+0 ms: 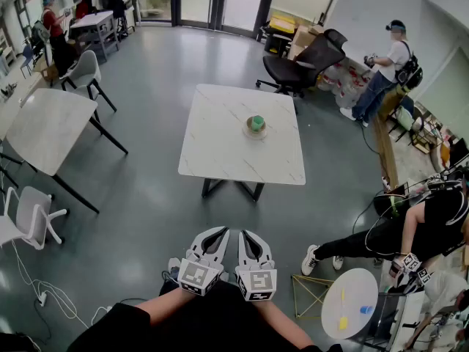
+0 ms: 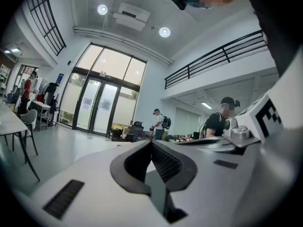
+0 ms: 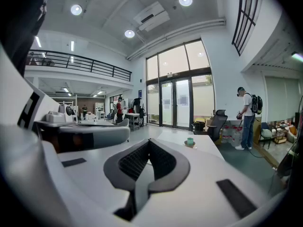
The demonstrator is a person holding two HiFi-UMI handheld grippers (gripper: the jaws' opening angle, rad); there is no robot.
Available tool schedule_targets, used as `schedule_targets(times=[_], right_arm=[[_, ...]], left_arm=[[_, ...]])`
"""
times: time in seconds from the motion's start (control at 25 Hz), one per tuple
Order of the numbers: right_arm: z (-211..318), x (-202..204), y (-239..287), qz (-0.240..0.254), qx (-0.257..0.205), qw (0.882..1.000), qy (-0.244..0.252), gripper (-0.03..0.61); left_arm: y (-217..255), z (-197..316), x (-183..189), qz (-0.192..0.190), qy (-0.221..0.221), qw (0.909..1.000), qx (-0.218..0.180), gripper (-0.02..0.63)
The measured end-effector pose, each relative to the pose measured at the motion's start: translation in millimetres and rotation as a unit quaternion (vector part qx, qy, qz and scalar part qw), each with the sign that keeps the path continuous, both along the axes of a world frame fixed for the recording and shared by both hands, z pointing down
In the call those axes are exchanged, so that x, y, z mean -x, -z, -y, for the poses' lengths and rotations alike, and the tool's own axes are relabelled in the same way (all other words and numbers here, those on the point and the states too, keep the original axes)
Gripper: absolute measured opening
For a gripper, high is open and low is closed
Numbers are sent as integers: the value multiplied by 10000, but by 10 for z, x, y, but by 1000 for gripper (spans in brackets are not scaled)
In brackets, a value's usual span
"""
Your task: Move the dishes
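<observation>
Grey floor point(image 1: 146, 189) stretches ahead of me to a white desk point(image 1: 220, 141), where a green cup point(image 1: 255, 122) sits on a small plate point(image 1: 256, 134). My left claw point(image 1: 217, 233) and right claw point(image 1: 246, 235) hover well short of it, both clenched on nothing.

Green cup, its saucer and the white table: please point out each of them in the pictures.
green cup point(image 1: 255, 122), head view, on its top.
saucer point(image 1: 255, 136), head view, on the near rim.
white table point(image 1: 220, 141), head view, on a bare part of the top.
</observation>
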State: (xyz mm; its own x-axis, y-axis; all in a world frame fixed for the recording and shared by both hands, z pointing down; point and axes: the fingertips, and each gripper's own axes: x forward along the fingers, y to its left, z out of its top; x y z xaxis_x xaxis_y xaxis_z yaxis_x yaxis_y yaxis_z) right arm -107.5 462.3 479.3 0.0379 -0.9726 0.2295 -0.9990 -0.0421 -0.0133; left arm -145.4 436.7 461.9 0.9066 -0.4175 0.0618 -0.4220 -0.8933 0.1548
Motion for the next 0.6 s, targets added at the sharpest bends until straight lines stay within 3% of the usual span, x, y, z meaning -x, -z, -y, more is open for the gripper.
schedule_targets(times=[0.24,0.36,0.6], right_arm=[[-195,-97,-20,-67,-102,9998,146,17],[-249,-157,-65,270,-143,9995,127,17],[-241,-395,-136,663,-28,9977,-160,17]], left_arm=[[-50,-269,-186,24,-54,9998,-189,17],[-76,-337,-198,-75,-60,10000,-7,17],[-87,-321,-270,217,-94,9996,-148,17]])
